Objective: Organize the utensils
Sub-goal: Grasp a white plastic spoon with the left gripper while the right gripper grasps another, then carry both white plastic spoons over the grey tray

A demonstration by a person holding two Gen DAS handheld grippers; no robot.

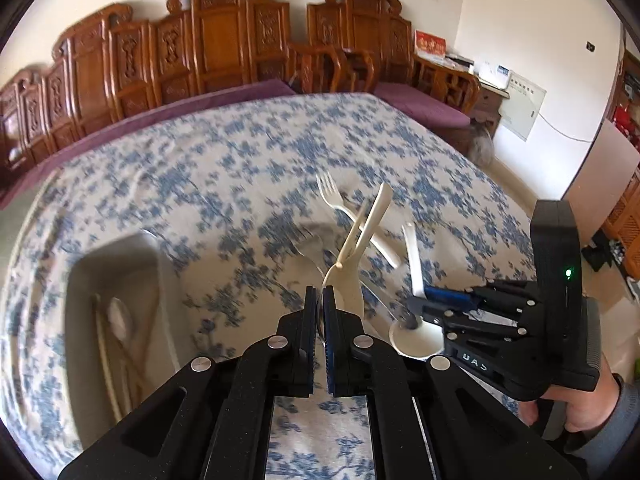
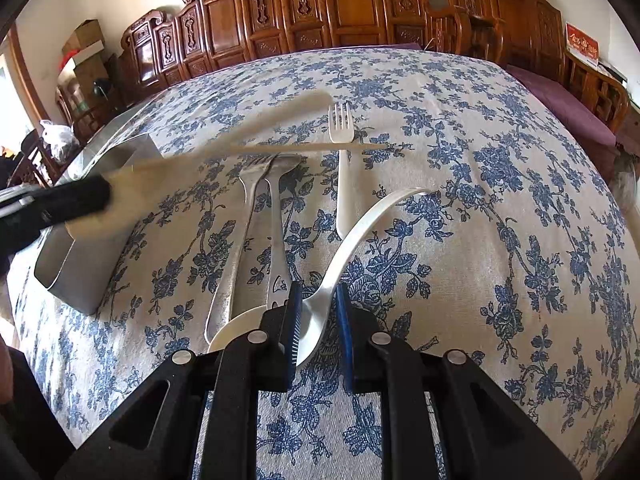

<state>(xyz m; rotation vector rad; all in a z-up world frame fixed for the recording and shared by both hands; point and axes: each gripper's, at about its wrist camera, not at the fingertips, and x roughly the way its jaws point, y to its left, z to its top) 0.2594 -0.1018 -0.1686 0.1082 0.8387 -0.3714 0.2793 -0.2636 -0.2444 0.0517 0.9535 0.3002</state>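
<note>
My left gripper [image 1: 320, 294] is shut on a cream plastic spoon [image 1: 358, 240], held above the table with its handle pointing away; it shows blurred in the right wrist view [image 2: 224, 136]. My right gripper [image 2: 318, 304] is shut on a white plastic spoon [image 2: 352, 240] by its bowl, low over the cloth; it also shows in the left wrist view [image 1: 412, 258]. A white plastic fork [image 2: 343, 152] and two metal utensils [image 2: 260, 216] lie on the tablecloth ahead. A metal utensil tray [image 1: 120, 320] at the left holds chopsticks and a spoon.
The table wears a blue floral cloth [image 2: 500, 208]. The metal tray [image 2: 84, 248] stands at the table's left edge. A white bowl-shaped spoon [image 2: 236, 330] lies by the right gripper. Carved wooden chairs [image 2: 352, 4] line the wall behind.
</note>
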